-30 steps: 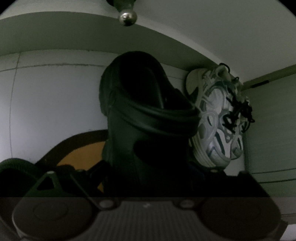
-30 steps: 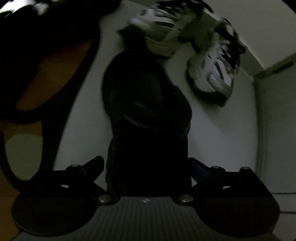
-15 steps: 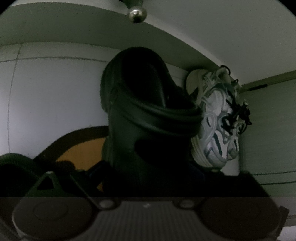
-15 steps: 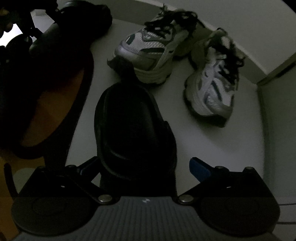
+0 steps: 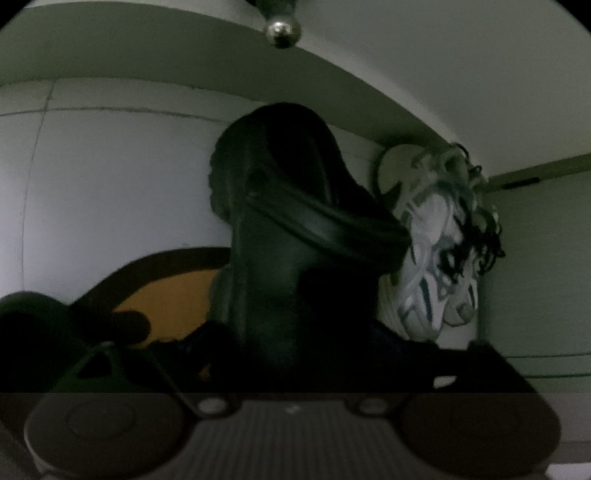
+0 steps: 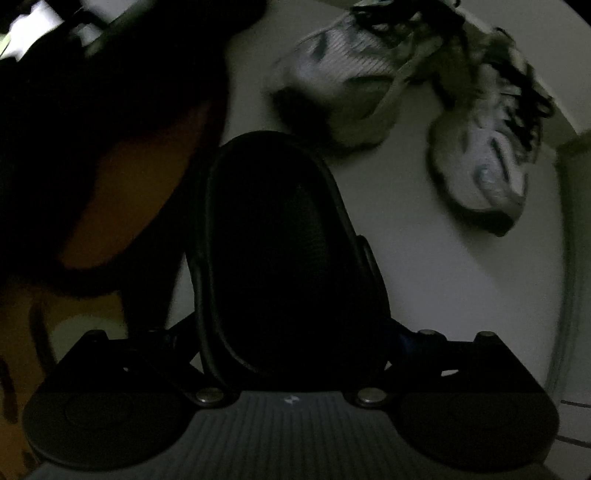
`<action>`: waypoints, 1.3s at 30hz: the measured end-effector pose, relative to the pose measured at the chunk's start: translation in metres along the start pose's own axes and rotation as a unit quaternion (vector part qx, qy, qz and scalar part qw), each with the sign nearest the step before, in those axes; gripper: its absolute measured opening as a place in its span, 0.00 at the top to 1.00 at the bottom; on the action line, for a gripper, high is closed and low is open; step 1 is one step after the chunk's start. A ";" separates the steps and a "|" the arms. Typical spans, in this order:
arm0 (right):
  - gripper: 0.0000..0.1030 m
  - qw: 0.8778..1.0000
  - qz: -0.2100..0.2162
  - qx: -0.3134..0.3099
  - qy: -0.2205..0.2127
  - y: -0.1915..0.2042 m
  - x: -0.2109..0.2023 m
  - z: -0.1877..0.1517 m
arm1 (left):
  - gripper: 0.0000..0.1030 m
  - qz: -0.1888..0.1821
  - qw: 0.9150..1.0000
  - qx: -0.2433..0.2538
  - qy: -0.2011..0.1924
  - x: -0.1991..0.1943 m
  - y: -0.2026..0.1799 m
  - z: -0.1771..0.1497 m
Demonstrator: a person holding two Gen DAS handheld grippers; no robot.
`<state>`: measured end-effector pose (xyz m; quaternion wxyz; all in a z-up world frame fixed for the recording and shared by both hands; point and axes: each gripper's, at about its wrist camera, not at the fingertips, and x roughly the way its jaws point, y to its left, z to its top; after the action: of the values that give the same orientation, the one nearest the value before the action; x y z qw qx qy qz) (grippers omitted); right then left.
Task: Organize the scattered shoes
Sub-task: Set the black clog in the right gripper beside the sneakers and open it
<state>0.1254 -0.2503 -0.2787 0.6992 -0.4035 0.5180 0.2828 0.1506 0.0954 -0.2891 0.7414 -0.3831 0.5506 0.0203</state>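
A black clog fills the middle of the left wrist view, heel strap toward the camera. My left gripper straddles its heel end. The jaws are closing, and the dark fingers seem to lie against its sides. The right wrist view shows a second black clog on the pale floor, opening up. My right gripper is also closing, with this clog between the fingers and the blue pad at its edge. A white sneaker and its mate lie beyond. They show as a white sneaker pair by the wall.
An orange mat with a dark border lies left of the clogs, seen also as the mat. A metal doorstop knob sticks out of the wall. A cabinet front closes the right side. A dark rounded shape sits at the lower left.
The right gripper's jaws opened off the clog, leaving a gap at the blue pad, then closed back to its side. The sneakers slid up the frame. The left view barely changed.
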 end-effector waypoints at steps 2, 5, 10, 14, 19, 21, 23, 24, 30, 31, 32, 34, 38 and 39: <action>0.07 1.000 -0.001 0.014 -0.012 0.006 -0.007 -0.005 | 0.10 0.003 1.000 0.001 0.001 0.001 0.001 0.001; 0.07 0.998 -0.010 0.046 -0.048 0.010 -0.024 -0.005 | 0.03 0.012 1.000 0.011 0.008 0.007 0.002 0.003; 0.07 0.994 0.018 0.064 -0.089 0.015 -0.044 0.013 | 0.00 0.021 1.000 0.011 0.013 0.016 0.004 0.007; 0.07 0.992 0.046 0.069 -0.092 0.015 -0.042 0.033 | 0.08 0.015 1.000 0.026 -0.003 0.013 0.009 0.003; 0.07 0.993 0.071 0.066 -0.072 0.017 -0.027 0.055 | 0.17 0.029 0.999 0.038 -0.023 -0.004 0.002 0.000; 0.06 0.993 0.076 0.068 -0.066 0.015 -0.025 0.059 | 0.17 0.035 0.998 0.040 -0.030 -0.009 0.000 -0.002; 0.06 0.992 0.081 0.076 -0.059 0.011 -0.025 0.060 | 0.17 0.028 0.999 0.028 -0.031 -0.011 0.003 0.000; 0.06 0.992 0.081 0.086 -0.053 0.007 -0.024 0.062 | 0.17 0.025 0.999 0.024 -0.031 -0.012 0.004 0.000; 0.06 0.989 0.087 0.115 -0.020 -0.001 -0.014 0.070 | 0.16 0.020 0.999 0.029 -0.032 -0.003 0.010 -0.001; 0.06 0.989 0.084 0.119 -0.016 -0.002 -0.012 0.070 | 0.16 0.019 0.999 0.029 -0.032 -0.001 0.011 -0.001; 0.06 0.989 0.081 0.122 -0.012 -0.002 -0.011 0.069 | 0.16 0.019 0.999 0.029 -0.032 0.002 0.011 0.000; 0.06 0.989 0.073 0.126 -0.005 -0.002 -0.009 0.068 | 0.16 0.018 0.999 0.030 -0.030 0.004 0.013 -0.001; 0.07 0.989 0.040 0.141 0.016 -0.004 -0.006 0.067 | 0.17 0.018 0.999 0.029 -0.029 0.007 0.017 -0.002; 0.07 0.989 0.026 0.144 0.024 -0.004 -0.004 0.067 | 0.17 0.020 0.999 0.030 -0.030 0.008 0.018 -0.003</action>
<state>0.1606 -0.1951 -0.2642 0.7300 -0.2914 0.5803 0.2131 0.1429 0.1035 -0.3058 0.7680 -0.3493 0.5360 0.0300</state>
